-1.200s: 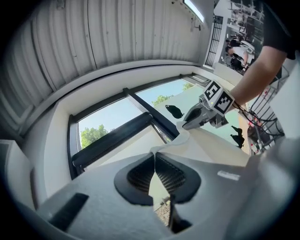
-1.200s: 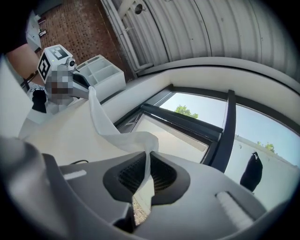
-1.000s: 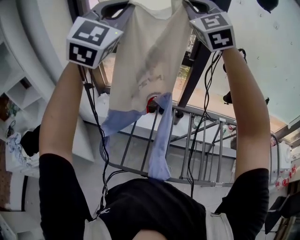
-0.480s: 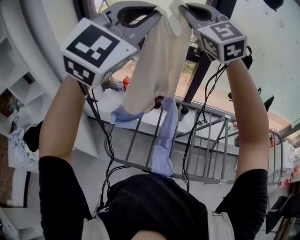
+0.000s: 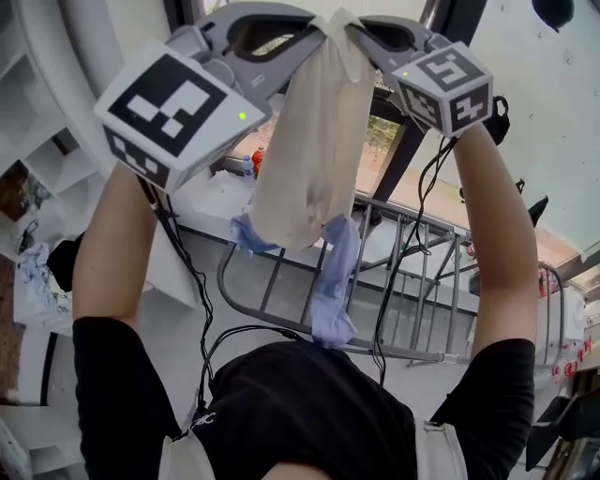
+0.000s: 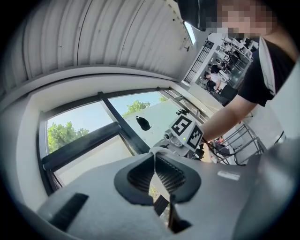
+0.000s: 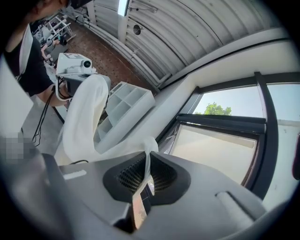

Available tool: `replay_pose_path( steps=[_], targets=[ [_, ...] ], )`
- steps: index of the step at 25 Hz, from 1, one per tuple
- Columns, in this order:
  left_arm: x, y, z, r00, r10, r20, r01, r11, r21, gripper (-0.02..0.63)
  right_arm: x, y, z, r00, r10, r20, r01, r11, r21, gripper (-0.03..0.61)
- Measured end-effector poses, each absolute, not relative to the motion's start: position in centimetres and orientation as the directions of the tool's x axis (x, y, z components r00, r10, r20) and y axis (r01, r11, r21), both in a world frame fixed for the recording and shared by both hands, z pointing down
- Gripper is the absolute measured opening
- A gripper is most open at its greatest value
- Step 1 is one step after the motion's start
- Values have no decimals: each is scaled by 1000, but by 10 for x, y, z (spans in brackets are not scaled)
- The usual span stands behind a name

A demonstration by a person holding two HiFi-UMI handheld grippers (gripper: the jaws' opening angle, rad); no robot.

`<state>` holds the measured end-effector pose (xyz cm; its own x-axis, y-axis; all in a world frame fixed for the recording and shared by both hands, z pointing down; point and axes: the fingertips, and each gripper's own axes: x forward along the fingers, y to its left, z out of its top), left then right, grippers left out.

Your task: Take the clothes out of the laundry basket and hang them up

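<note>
Both grippers are raised above the rack (image 5: pixel 412 281). The left gripper (image 5: pixel 322 25) is clamped on one top edge of the cream shirt (image 5: pixel 314 141), and the right gripper (image 5: pixel 353 28) is clenched on the other. The shirt is bunched between them, its blue sleeves dangled over the rack.

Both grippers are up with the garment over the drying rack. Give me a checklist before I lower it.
1. Left gripper shut on the garment: ok.
2. Right gripper shut on it: ok.
3. Garment spread flat between the grippers: not ok, it hangs bunched.
4. Blue trim clear of the drying rack: cannot tell.
5. Rack in view beneath the garment: ok.
</note>
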<state>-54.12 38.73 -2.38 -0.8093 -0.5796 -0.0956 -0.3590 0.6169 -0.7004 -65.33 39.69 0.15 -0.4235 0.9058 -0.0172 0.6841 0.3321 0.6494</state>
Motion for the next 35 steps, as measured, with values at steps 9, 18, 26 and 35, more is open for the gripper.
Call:
replay_pose_path(
  steps=[9,18,26,35],
  targets=[
    [-551,381,70,-783,-617,81,-521,577,-629,14,-665,410,111,-434,885,170,764,262,590,25],
    [-555,367,161,-734,-648,205,-645,570,-509,14,-681,413,195,-423,860,285,832,244,498,25],
    [-546,386,231,-712,-643,280,-698,610,-375,15,-686,438,257,-382,853,356,882,222,415,25],
    [-523,420,253,-731,-620,285,-682,652,-331,15,-671,491,259,-284,897,339,911,141,387,25]
  ],
)
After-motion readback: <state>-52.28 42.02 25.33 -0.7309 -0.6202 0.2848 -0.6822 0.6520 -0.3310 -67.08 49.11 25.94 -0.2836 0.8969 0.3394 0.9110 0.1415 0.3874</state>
